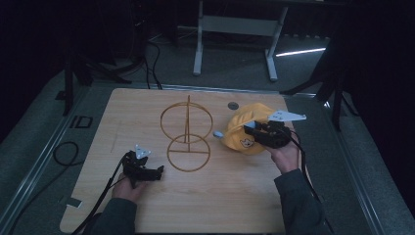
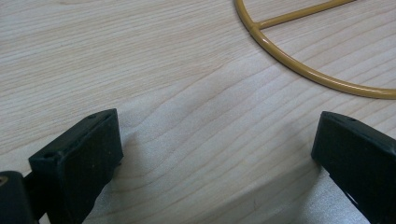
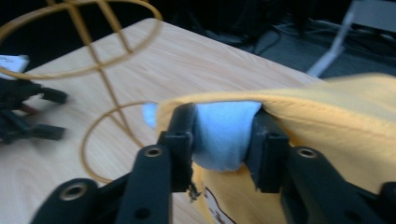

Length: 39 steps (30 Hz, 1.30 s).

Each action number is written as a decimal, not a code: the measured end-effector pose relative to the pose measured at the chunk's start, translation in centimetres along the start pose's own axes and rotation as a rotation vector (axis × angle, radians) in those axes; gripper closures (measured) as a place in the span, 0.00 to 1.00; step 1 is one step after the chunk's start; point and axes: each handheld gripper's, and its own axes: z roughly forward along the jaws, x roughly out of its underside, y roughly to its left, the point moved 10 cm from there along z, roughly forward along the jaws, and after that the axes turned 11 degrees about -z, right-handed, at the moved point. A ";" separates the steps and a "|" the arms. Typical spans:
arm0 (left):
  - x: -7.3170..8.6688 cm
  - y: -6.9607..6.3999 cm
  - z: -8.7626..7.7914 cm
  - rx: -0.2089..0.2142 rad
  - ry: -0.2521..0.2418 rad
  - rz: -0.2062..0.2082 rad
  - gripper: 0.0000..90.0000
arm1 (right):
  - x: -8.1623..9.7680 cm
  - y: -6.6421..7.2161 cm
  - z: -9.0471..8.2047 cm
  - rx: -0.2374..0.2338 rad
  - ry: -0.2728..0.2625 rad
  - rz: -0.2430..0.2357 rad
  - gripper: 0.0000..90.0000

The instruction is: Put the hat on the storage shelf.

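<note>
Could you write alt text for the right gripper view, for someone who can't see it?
The right gripper has its two black jaws closed on a yellow cap, pinching its pale blue part. Behind it on the wooden table stands a gold wire stand, with the left gripper at the far left.

- Yellow cap (image 1: 249, 128): soft fabric, pale blue lining (image 3: 219, 133) and a small printed figure on the front. Sits at the right side of the bench (image 1: 147, 107), bunched and partly lifted, just right of the wire stand. Right claw (image 3: 219, 140) pinches a fold of its edge, blue lining between the jaws.
- Wire stand (image 1: 187, 139): thin gold-coloured metal, flat round base ring with a crossbar, upright post, a second ring standing vertical on the post. Upright at bench centre, nothing on it.
</note>
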 end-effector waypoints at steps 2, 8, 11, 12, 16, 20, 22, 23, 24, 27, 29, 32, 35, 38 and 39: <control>0.0 0.0 0.0 0.000 0.000 0.000 0.02 | 1.2 -1.3 -0.5 0.036 0.008 0.054 0.67; 0.0 0.0 0.0 -0.001 0.000 0.000 0.02 | 3.3 -2.7 -1.7 0.064 0.036 0.113 0.59; 0.0 0.0 0.0 0.000 -0.002 0.000 0.02 | 3.8 -2.8 -2.0 0.081 0.055 0.108 0.56; 0.0 0.0 0.0 0.000 -0.002 0.000 0.02 | 4.2 -2.9 -2.2 0.088 0.071 0.101 0.56; 0.0 0.0 0.0 0.000 -0.002 -0.001 0.02 | 4.8 -2.4 -2.1 0.068 0.090 0.076 0.57; 0.0 0.0 0.0 0.000 -0.002 -0.001 0.02 | 4.7 -1.3 -1.9 0.019 0.086 0.057 0.57; 0.0 0.0 0.0 0.000 -0.002 -0.001 0.02 | 4.3 -0.4 -1.8 0.003 0.092 0.005 0.57; 0.0 0.0 0.0 0.000 -0.002 -0.001 0.02 | 4.3 -0.4 -1.8 0.003 0.092 0.005 0.57; 0.0 0.0 0.0 0.000 -0.001 -0.001 0.02 | 3.9 -0.2 -1.8 0.012 0.097 -0.024 0.57; 0.0 0.0 0.0 0.000 0.002 0.000 0.02 | 3.5 -0.3 -1.9 0.024 0.105 -0.045 0.57; 0.0 0.0 0.0 0.000 0.000 0.001 0.02 | 3.2 -0.6 -1.8 0.035 0.126 -0.067 0.58; 0.0 0.0 0.0 0.000 -0.001 0.000 0.02 | 3.0 -1.3 -1.4 0.070 0.179 -0.117 0.61; 0.0 0.0 0.0 0.000 -0.001 0.000 0.02 | 3.0 -1.6 -1.2 0.077 0.198 -0.134 0.63; 0.0 0.0 0.0 0.000 -0.001 0.000 0.02 | 3.0 -2.0 -0.9 0.083 0.221 -0.151 0.64; 0.0 0.0 0.0 0.000 -0.001 0.000 0.02 | 3.0 -2.2 -0.9 0.085 0.233 -0.154 0.64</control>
